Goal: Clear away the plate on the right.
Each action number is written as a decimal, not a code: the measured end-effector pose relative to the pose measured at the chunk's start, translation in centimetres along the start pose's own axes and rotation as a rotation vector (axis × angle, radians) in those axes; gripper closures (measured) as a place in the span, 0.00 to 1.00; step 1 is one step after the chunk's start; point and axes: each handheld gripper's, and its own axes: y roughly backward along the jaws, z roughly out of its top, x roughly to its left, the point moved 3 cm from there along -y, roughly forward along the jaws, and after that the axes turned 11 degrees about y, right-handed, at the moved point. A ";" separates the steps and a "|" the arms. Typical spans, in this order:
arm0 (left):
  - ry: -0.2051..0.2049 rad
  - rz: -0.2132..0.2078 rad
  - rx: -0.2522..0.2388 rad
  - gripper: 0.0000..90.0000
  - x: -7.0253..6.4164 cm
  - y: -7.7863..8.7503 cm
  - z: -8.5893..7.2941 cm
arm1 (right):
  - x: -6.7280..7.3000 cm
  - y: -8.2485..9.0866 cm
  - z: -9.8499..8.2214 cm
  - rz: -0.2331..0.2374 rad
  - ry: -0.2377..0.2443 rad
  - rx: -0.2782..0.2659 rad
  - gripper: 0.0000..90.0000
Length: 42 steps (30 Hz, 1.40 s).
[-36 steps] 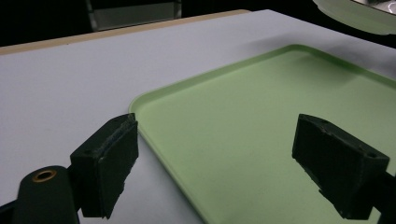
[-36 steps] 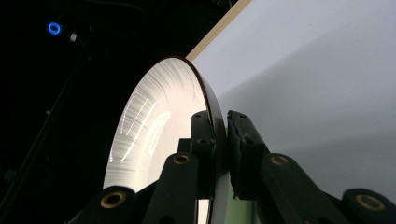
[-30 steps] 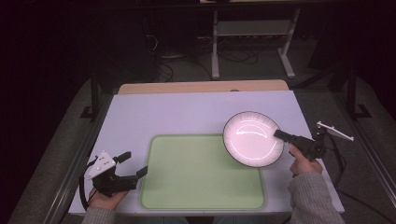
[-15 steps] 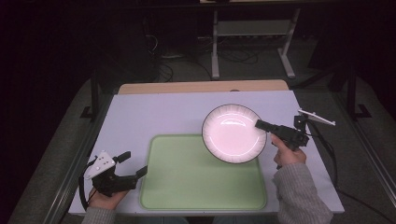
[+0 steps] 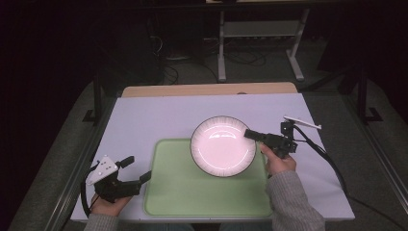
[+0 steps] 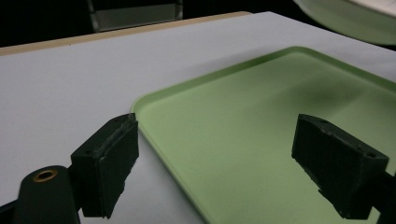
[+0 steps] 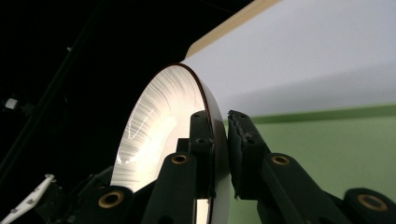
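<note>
A white plate with a dark ribbed rim hangs above the far right part of the green tray. My right gripper is shut on the plate's right rim, and in the right gripper view the plate stands edge-on between the two jaws of the right gripper. My left gripper rests at the tray's near left corner, open, with nothing between its fingers. In the left gripper view the left gripper straddles the tray's edge, and the plate's underside shows at the top right.
The tray lies on a white table top with a wooden strip along the far edge. Metal rails run along both sides of the table. A metal stand and cables lie on the dark floor beyond.
My right gripper has carried the plate leftward and a little up, from the table's right side to over the tray's far right corner. The left gripper has stayed in place.
</note>
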 end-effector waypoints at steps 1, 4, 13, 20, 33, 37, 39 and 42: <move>-0.001 0.000 0.000 0.16 0.0 0.0 0.0 | 0.0 -0.2 -0.1 -0.002 -0.001 0.004 0.88; 0.000 0.000 -0.001 0.16 0.0 0.1 0.0 | -0.1 -0.7 -0.6 -0.012 -0.001 0.018 0.88; -0.001 0.001 -0.002 0.16 0.0 0.1 0.0 | -0.3 -1.9 -1.7 -0.025 -0.004 0.041 0.87; 0.001 0.003 -0.004 0.16 0.1 0.1 0.0 | -0.5 -2.6 -2.5 -0.041 -0.007 0.063 0.87; 0.000 0.003 -0.003 0.16 0.1 0.1 0.0 | -0.9 -3.7 -3.6 -0.068 -0.005 0.095 0.86; -0.001 0.003 -0.004 0.16 0.1 0.1 0.0 | -1.0 -3.9 -3.8 -0.073 -0.010 0.103 0.86; 0.000 0.003 -0.002 0.16 0.1 0.1 0.0 | -1.0 -4.0 -3.8 -0.075 -0.010 0.106 0.86; 0.000 0.002 -0.005 0.16 0.1 0.2 0.1 | -1.1 -4.1 -4.0 -0.080 -0.009 0.113 0.85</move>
